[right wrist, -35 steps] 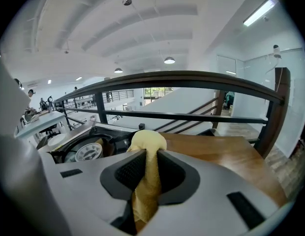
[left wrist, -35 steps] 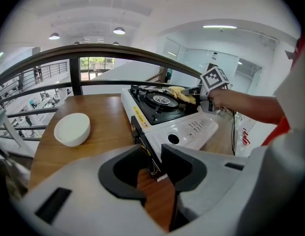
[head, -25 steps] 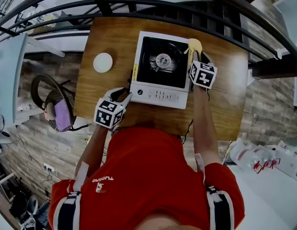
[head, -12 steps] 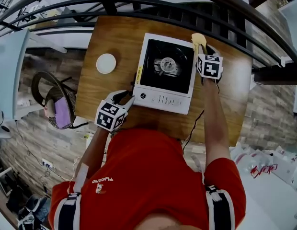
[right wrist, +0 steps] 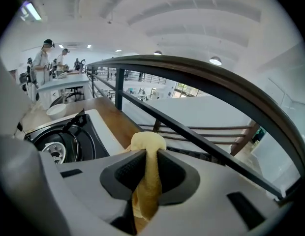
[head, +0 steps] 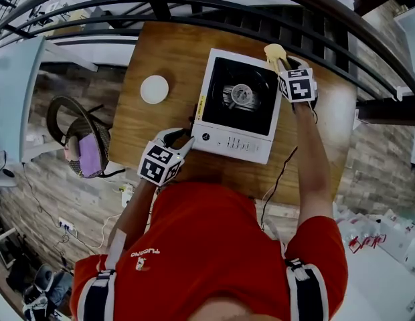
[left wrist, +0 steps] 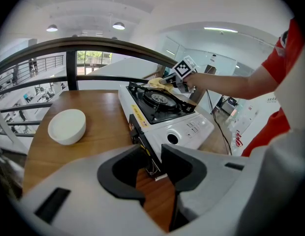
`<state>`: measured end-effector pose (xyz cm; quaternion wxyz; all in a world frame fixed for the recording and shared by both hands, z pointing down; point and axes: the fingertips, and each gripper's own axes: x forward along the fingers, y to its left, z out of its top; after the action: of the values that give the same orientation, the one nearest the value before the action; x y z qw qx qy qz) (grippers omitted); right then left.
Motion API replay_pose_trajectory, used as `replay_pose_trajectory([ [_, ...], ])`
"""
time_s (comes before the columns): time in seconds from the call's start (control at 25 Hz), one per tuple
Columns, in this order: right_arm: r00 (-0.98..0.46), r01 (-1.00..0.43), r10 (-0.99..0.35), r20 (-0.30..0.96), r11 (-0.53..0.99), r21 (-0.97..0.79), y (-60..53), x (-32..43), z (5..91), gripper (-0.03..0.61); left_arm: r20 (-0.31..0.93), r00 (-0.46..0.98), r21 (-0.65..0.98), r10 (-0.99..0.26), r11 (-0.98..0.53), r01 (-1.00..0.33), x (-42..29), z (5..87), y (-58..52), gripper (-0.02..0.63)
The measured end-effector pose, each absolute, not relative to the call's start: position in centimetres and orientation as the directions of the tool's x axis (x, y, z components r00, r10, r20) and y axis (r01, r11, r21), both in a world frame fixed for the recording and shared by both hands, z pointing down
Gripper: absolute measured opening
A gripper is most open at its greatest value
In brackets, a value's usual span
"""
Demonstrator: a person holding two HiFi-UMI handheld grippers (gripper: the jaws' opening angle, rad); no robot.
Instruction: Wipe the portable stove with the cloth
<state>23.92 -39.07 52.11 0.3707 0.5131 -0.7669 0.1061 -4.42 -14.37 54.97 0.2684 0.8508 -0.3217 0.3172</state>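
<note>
Gripping the nearest corner of the one portable stove (head: 234, 139), the left claw (head: 184, 141) sits at lower centre-left of the head view. In its own view its two jaws are drawn in on that corner's edge, with bare wood showing beneath. The stove lies on the wooden desk (head: 160, 52) at a slight angle, its white control panel towards the person and its single round burner (head: 241, 94) in the black well at the middle. One white bowl (head: 154, 89) rests on the desk to the stove's left, well apart from it. Farther up, at the stove's upper right corner, the right claw (head: 280, 62) is clamped on the one yellow cloth (head: 273, 50). In the right gripper view the cloth bulges out past the jaw tips and hangs down between them, just beside the stove's rim. Beyond the desk's far edge runs a dark curved railing (head: 214, 5). Two people (right wrist: 44, 58) stand far off at the upper left of the right gripper view.
</note>
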Motion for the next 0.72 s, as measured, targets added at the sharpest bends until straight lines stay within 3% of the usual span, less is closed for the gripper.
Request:
replay_pose_trajectory([
  [0.72,-0.386,-0.740,-0.619,0.684,0.651,0.171,-41.5,11.3,51.1,0.084,0.714,0.599,0.265,-0.363,-0.652,-0.710,-4.4,54.6,-14.5,0.126],
])
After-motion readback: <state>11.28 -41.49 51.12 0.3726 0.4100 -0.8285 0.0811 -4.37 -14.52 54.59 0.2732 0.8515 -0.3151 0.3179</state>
